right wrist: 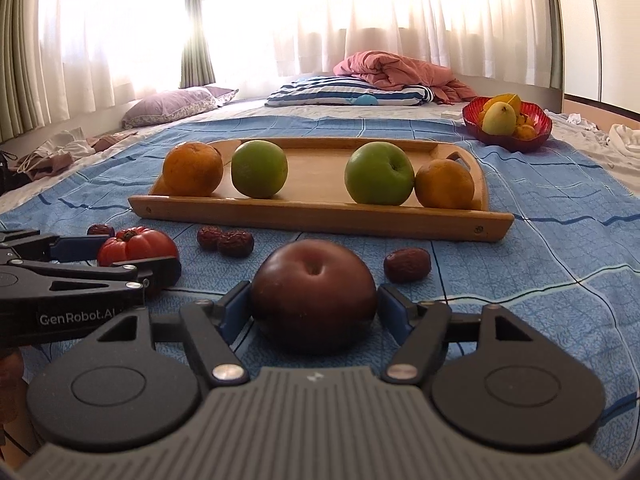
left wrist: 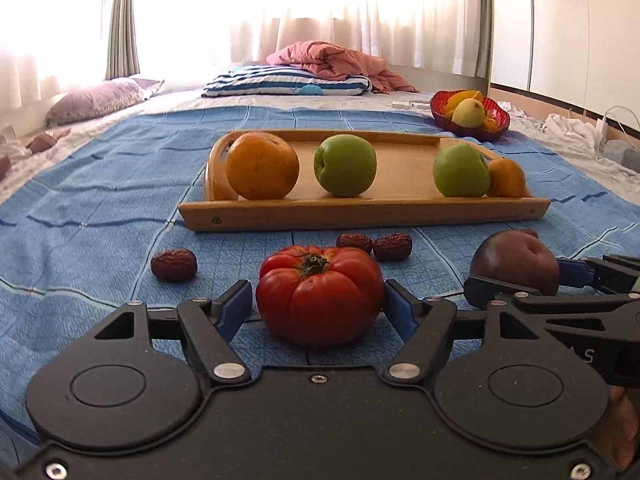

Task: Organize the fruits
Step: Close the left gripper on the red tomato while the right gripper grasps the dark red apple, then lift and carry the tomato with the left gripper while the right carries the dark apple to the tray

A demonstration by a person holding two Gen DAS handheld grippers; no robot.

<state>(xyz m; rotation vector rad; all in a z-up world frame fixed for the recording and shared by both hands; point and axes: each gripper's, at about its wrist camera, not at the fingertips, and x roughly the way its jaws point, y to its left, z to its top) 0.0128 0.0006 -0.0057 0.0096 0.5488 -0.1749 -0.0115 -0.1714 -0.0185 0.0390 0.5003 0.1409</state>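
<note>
A wooden tray (left wrist: pixel 360 212) (right wrist: pixel 320 216) lies on the blue bedspread and holds two oranges (left wrist: pixel 262 166) (right wrist: pixel 444 184) and two green apples (left wrist: pixel 345 165) (right wrist: pixel 379 173). My left gripper (left wrist: pixel 319 300) has its blue pads against both sides of a red tomato (left wrist: pixel 319 294) resting on the spread; the tomato also shows in the right wrist view (right wrist: pixel 138 246). My right gripper (right wrist: pixel 314 304) has its pads against a dark red apple (right wrist: pixel 314 292), which also shows in the left wrist view (left wrist: pixel 516 262). Both fruits sit just in front of the tray.
Several red dates (left wrist: pixel 174 265) (right wrist: pixel 407 265) lie loose on the spread near the tray. A red bowl of fruit (left wrist: pixel 470 114) (right wrist: pixel 507 124) stands at the back right. Pillows and a folded pink quilt (left wrist: pixel 332 60) lie farther back by the curtains.
</note>
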